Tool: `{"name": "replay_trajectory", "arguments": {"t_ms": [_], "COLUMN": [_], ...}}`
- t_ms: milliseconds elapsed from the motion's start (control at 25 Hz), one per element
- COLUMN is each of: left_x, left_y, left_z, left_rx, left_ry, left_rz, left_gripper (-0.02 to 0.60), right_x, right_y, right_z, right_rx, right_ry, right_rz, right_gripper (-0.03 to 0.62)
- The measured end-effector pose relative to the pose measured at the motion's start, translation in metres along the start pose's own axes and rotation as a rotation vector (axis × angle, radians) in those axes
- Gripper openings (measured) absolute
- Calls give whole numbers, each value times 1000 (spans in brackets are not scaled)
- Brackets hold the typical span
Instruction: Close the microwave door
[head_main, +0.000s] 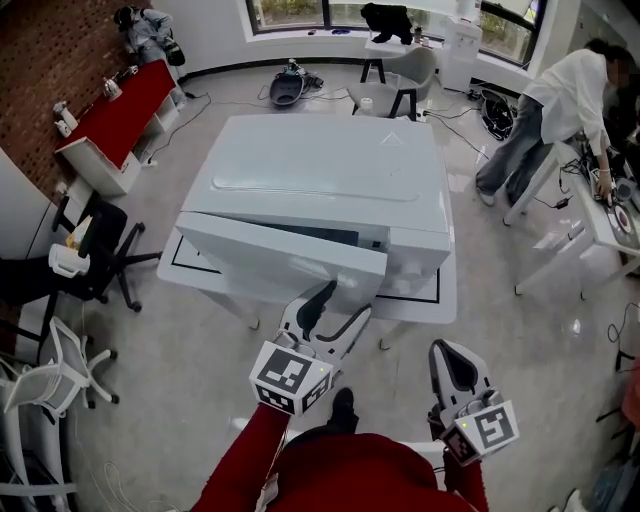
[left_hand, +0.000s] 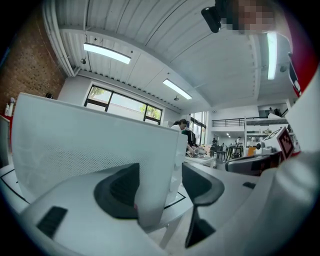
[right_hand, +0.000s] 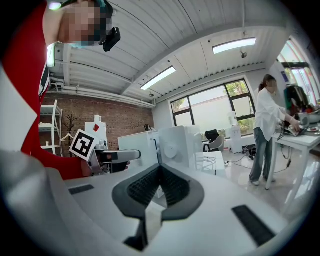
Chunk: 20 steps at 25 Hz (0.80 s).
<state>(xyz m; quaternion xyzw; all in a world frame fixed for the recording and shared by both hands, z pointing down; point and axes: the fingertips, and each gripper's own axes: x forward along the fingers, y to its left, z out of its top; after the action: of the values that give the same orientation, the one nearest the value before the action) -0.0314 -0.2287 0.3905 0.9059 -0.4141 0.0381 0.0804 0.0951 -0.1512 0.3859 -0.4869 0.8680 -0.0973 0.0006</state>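
Observation:
A white microwave (head_main: 330, 170) stands on a low white table (head_main: 425, 298). Its door (head_main: 285, 258) is partly swung out toward me. My left gripper (head_main: 343, 303) is open and straddles the door's free edge. In the left gripper view the door panel (left_hand: 100, 145) stands between the dark pads (left_hand: 202, 185); it lies close against the left one, and a gap shows at the right one. My right gripper (head_main: 452, 352) hangs lower right, apart from the microwave, shut with nothing in it. The right gripper view shows its pads (right_hand: 172, 187) together and the microwave (right_hand: 175, 145) ahead.
A black office chair (head_main: 100, 260) and a white chair (head_main: 60, 370) stand at the left. A red-topped cabinet (head_main: 125, 110) runs along the brick wall. At the right a person (head_main: 560, 100) bends over a white desk (head_main: 600, 215). Cables and a chair (head_main: 400, 80) lie beyond the table.

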Motion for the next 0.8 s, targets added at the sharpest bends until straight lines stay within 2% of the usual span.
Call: {"name": "replay_trajectory", "arguments": {"t_ms": [240, 280, 440, 640, 800], "left_x": [18, 18, 17, 16, 15], "left_y": [12, 14, 18, 30, 34], "left_z": [10, 10, 11, 10, 10], "left_rx": [-27, -33, -43, -46, -30], "left_ry": [-22, -26, -32, -24, -13], "left_rz": [32, 39, 67, 157, 209], "left_gripper": [275, 243, 221, 118, 80], "right_x": [0, 1, 1, 1, 2], "right_y": [-3, -3, -6, -7, -9], "right_z": [-1, 0, 1, 1, 1], "right_rx": [4, 5, 7, 8, 10], "right_ry": [0, 0, -1, -3, -3], "right_rz": [-3, -4, -9, -11, -11], "right_gripper": [12, 12, 12, 12, 12]}}
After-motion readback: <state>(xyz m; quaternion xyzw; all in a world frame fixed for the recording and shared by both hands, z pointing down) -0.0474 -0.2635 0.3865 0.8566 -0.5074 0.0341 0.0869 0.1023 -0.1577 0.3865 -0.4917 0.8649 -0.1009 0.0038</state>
